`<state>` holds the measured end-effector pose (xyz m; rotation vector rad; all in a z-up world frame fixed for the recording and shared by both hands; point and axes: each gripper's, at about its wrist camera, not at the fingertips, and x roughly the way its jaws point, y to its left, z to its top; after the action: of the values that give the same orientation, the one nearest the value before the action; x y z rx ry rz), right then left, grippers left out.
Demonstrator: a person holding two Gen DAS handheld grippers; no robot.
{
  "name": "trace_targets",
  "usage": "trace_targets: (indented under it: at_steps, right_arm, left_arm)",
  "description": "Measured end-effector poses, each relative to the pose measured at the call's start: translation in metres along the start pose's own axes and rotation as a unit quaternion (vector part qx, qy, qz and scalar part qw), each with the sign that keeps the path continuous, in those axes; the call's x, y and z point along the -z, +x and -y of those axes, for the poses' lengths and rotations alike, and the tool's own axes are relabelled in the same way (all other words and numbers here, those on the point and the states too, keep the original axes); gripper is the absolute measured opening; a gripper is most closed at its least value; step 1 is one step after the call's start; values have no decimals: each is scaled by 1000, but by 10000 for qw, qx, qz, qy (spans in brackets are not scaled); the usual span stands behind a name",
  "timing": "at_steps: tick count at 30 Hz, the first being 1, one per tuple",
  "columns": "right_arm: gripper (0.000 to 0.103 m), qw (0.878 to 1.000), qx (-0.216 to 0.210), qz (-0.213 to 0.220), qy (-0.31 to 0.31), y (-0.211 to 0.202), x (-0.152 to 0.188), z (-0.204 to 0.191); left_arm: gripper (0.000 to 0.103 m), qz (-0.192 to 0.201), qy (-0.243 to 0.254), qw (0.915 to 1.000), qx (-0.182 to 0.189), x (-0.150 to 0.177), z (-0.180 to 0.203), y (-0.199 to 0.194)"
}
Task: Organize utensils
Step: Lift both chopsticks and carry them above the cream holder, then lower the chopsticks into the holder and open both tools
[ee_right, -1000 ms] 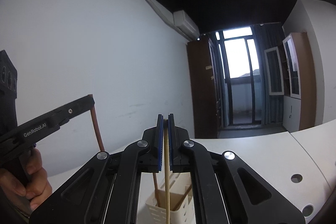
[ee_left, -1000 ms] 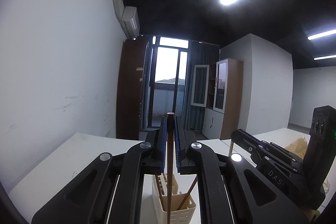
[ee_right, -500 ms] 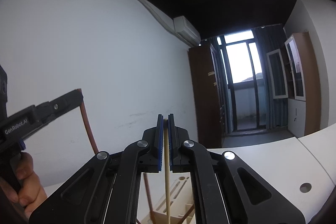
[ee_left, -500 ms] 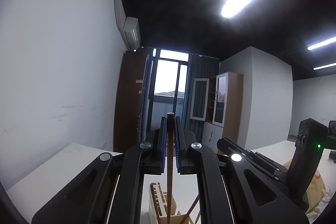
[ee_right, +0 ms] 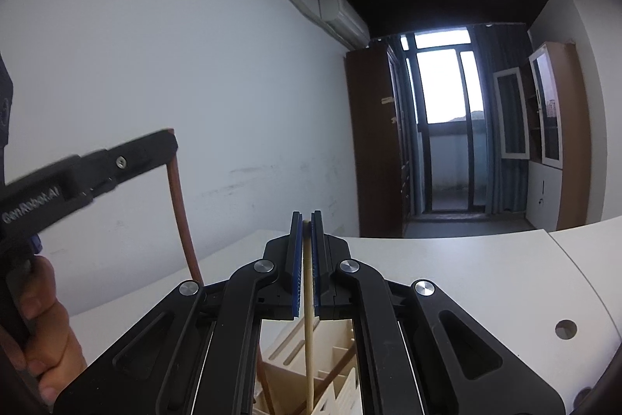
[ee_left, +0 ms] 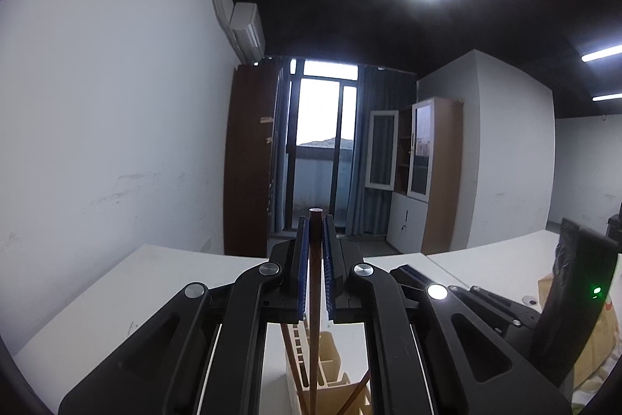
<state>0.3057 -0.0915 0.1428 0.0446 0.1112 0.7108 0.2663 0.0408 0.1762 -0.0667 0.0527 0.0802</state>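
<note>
Left wrist view: the left gripper (ee_left: 315,271) is clenched on a dark brown chopstick (ee_left: 314,298) held upright, its lower end down in the cream utensil holder (ee_left: 330,382) on the white table (ee_left: 116,302). Right wrist view: the right gripper (ee_right: 306,267) grasps a pale chopstick (ee_right: 308,345) upright over that holder (ee_right: 291,372); beyond, the table's far edge meets a white wall (ee_right: 155,65).

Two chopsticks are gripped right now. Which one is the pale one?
The one in the right gripper: a pale bamboo-coloured chopstick held upright. The left gripper clamps a dark reddish-brown chopstick instead.
</note>
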Motion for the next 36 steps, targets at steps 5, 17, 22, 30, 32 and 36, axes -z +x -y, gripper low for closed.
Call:
trace_targets:
  at_steps: [5,17,22,30,32,36]
  right_arm:
    - [5,9999,-14,-98,-72,-4,5,-6]
    - [5,9990,115,-405,-155,-1,18,-8]
    - [5,9994,125,-310,-100,-6,20,-7]
    - [5,10000,71,-22,-4,-1,16,-4]
    - [5,10000,63,-8,15,1,16,-2]
    - [5,9999,73,-127,-23,3,22,-5]
  left_arm:
    - [7,-266,23,9996,7,10,-6,8]
    - [6,-698,65,9975,-46,26,-17,19]
    - [6,-484,-10,9988,-68,25,-19,12]
    - [6,-343,-32,9994,-86,29,-18,14]
    - [6,-322,-14,9994,-90,29,-18,14]
    - [6,-408,-35,9991,-87,30,-19,18]
